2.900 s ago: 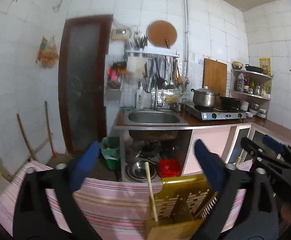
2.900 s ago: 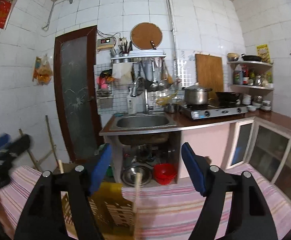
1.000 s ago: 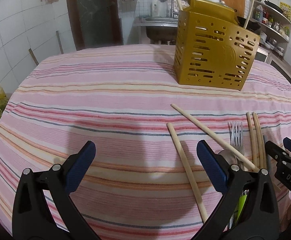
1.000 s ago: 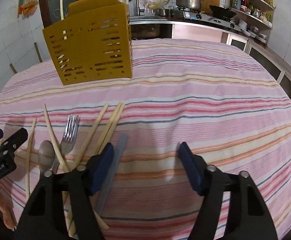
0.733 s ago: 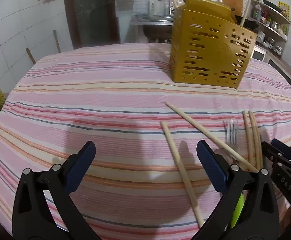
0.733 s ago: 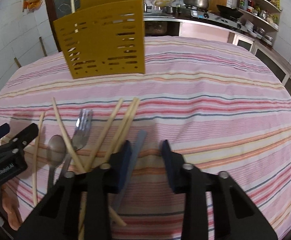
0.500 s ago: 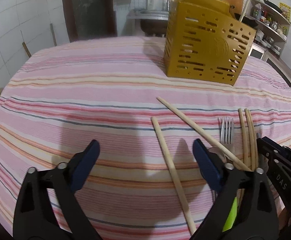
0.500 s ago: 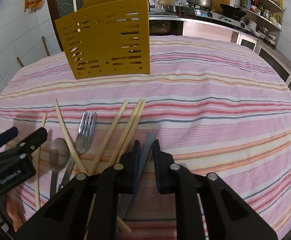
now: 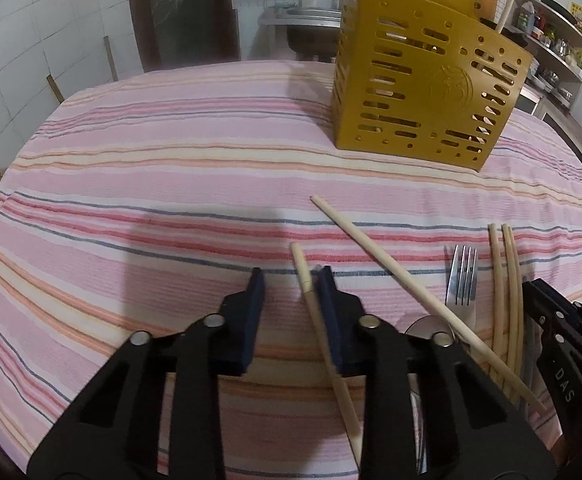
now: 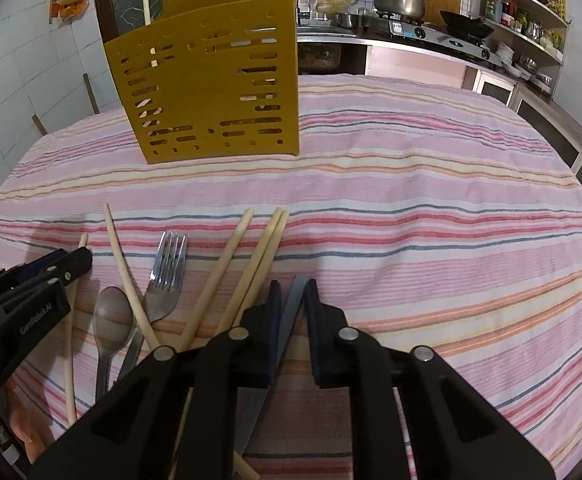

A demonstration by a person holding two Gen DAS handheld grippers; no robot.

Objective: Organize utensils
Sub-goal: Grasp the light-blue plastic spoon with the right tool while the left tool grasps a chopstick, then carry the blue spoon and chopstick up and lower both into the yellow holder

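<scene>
**Kid:** What is your left gripper doing?

**Helper:** Its jaws are closing right now. A stick is lying between them. It is leaning on the right-side pad. The other pad is not touching it yet, so you are not holding it.

**Kid:** Which way is the stick pointing?

**Helper:** Its long way is running almost the same way the gripper is pointing, away from you and toward the box. Its far tip is poking out just past the pads. Its near end is passing under the gripper.

**Kid:** And your right gripper?

**Helper:** That one is pressed together on a flat grey strip. I think it is a knife blade, but I am not sure. It is also lying along the gripper, with its tip sticking out a little in front.

**Kid:** Where is everything else?

**Helper:** Between your two grippers, a fork, a spoon and more sticks are lying on the striped cloth. The box is standing well ahead of both grippers, far across the cloth. Two sticks are already standing up in it.

**Kid:** Which hand is nearer to the box?

**Helper:** I cannot tell. Both are looking about as far away. The box is sitting a bit to the right of your left gripper and a bit to the left of your right one.
</scene>
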